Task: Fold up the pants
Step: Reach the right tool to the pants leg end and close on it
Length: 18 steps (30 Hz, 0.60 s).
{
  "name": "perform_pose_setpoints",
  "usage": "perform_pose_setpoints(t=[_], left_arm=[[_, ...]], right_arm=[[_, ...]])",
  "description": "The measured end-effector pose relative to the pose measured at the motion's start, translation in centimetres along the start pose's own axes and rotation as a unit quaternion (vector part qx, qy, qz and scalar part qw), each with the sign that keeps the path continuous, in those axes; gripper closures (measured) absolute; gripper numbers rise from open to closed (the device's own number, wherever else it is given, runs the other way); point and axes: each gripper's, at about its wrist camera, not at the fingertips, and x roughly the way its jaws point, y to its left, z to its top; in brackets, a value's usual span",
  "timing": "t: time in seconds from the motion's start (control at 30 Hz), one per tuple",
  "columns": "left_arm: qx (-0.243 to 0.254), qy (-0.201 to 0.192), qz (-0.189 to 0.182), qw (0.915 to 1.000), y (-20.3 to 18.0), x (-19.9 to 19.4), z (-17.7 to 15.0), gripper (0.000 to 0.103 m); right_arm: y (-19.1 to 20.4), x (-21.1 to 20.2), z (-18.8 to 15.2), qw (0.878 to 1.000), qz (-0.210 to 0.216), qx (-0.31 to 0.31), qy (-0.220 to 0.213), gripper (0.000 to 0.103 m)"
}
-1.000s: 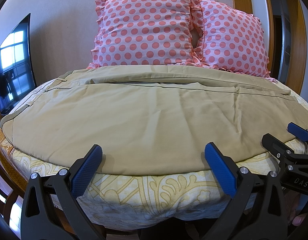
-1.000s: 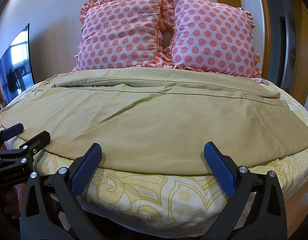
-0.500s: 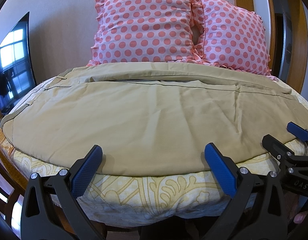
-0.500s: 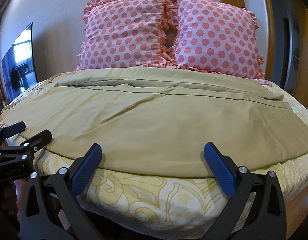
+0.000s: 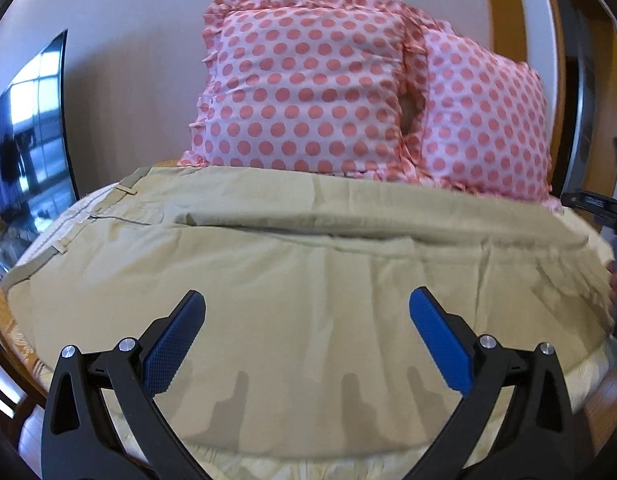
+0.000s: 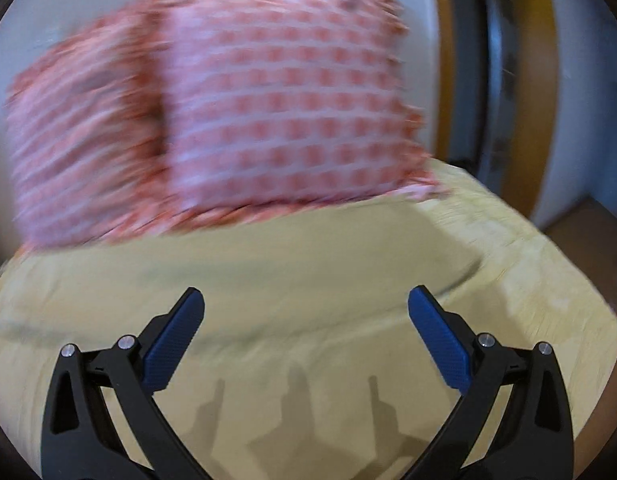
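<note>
Khaki pants [image 5: 292,272] lie spread flat across the bed, waistband at the left, legs running right. My left gripper [image 5: 306,320] is open and empty, hovering over the near edge of the pants. My right gripper [image 6: 306,320] is open and empty over the right leg end of the pants [image 6: 268,280]; this view is motion-blurred. Part of the right gripper [image 5: 596,204] shows at the right edge of the left wrist view.
Two pink polka-dot pillows [image 5: 308,92] [image 6: 276,104] lean against the wall behind the pants. A yellow patterned bedsheet [image 6: 528,264] covers the bed. A dark TV screen [image 5: 28,132] stands at the left. A wooden door frame [image 6: 520,80] is at the right.
Both grippers have moved forward over the pants. The right gripper swung toward the right leg end, blurring its view. Both remain open.
</note>
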Motion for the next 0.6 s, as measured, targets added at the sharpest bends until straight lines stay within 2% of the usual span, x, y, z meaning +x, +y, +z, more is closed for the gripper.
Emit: perform_pose_setpoints(t=[0.07, 0.2, 0.23, 0.27, 0.43, 0.5, 0.57, 0.6], left_arm=[[-0.006, 0.005, -0.001, 1.0000, 0.0, 0.8, 0.6, 0.001], [0.001, 0.006, 0.000, 1.0000, -0.4, 1.9, 1.2, 0.001], [0.003, 0.006, 0.000, 1.0000, -0.6, 2.0, 1.3, 0.001], [0.006, 0.006, -0.001, 1.0000, -0.7, 2.4, 1.4, 0.001], [0.015, 0.015, -0.004, 0.9998, -0.9, 3.5, 1.5, 0.001], [0.018, 0.020, -0.003, 0.9996, -0.9, 3.9, 1.4, 0.001], [0.017, 0.026, -0.006, 0.9995, -0.8, 4.2, 1.3, 0.001], [0.014, 0.025, -0.009, 0.9995, -0.7, 4.1, 1.3, 0.001]], right_arm=[[-1.8, 4.5, 3.0, 0.999, -0.040, 0.029, 0.023, 0.003], [-3.8, 12.3, 6.7, 0.991, -0.077, 0.071, 0.077, 0.031], [-3.9, 14.1, 7.3, 0.989, -0.083, 0.081, 0.092, 0.036], [-4.1, 16.1, 7.8, 0.986, -0.090, 0.092, 0.105, 0.036], [-4.7, 21.0, 8.2, 0.973, -0.122, 0.136, 0.138, 0.042], [-4.2, 22.2, 7.9, 0.973, -0.142, 0.110, 0.147, 0.046], [-3.6, 22.6, 7.6, 0.976, -0.149, 0.079, 0.137, 0.055], [-3.8, 22.5, 7.6, 0.977, -0.144, 0.082, 0.136, 0.063]])
